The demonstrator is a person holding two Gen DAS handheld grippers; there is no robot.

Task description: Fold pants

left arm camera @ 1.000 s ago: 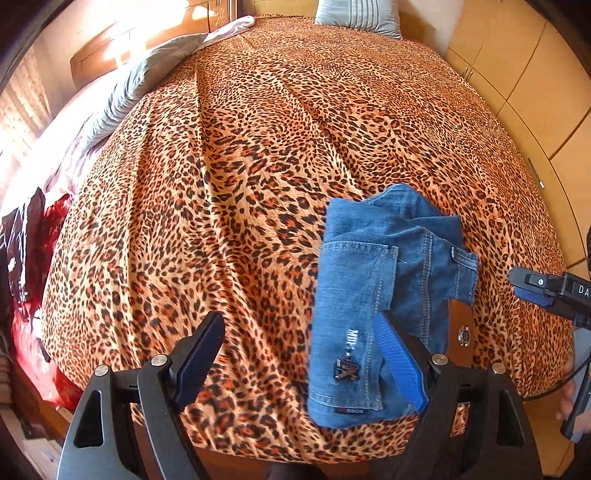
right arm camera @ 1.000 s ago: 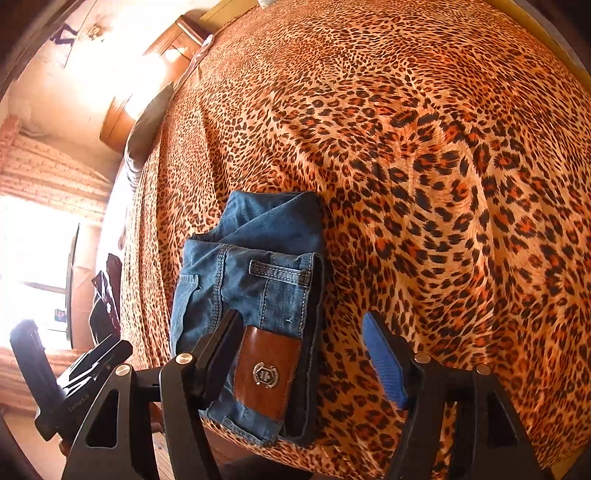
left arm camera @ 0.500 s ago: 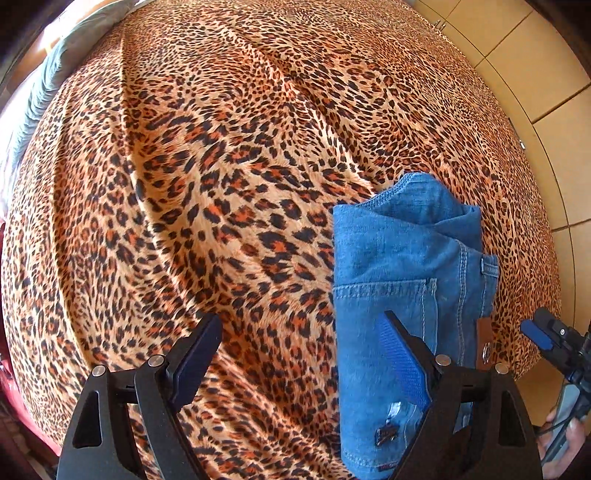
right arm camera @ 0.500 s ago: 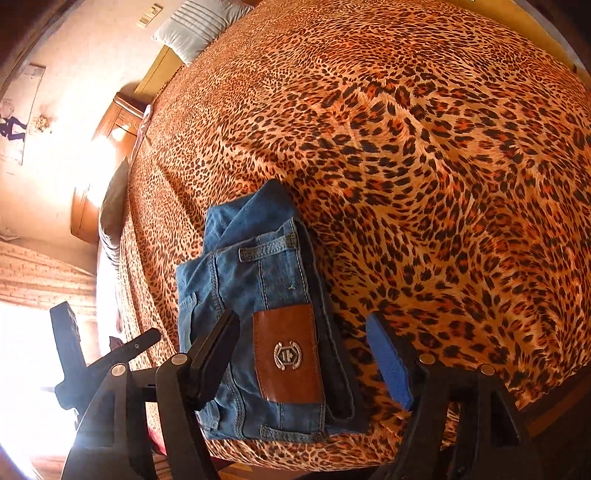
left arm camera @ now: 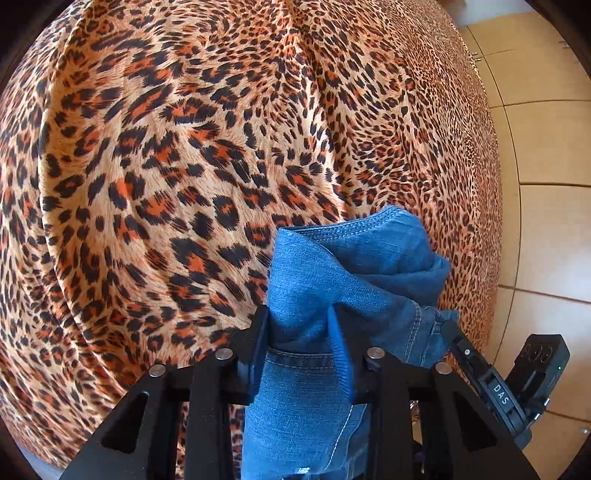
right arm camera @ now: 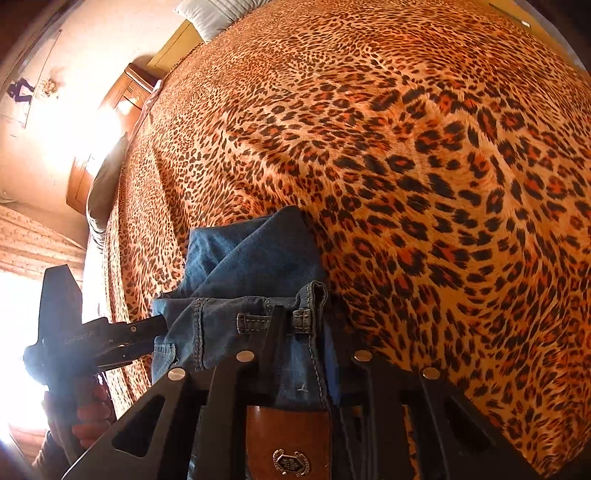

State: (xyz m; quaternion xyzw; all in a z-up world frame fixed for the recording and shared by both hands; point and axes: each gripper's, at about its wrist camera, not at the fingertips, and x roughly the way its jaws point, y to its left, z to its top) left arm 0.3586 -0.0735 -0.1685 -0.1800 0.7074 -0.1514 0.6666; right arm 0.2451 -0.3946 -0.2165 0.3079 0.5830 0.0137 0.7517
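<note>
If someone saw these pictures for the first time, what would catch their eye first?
The leopard-print bedspread fills nearly all of both views. At its near edge lies a folded bundle of blue jeans, with the left gripper and right gripper each clamped on it. A brown leather patch shows by the right gripper.

so the folded pants (left arm camera: 354,273) sit on the bed (left arm camera: 166,166) near its edge, pillow (right arm camera: 218,14) way off at the far end

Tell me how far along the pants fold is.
Done: the jeans already lie as a compact bundle on the leopard-print bedspread. In hand: left gripper and right gripper have just closed on the near end, the right by the waistband. Left, probably: lifting it over for a last fold.
</note>
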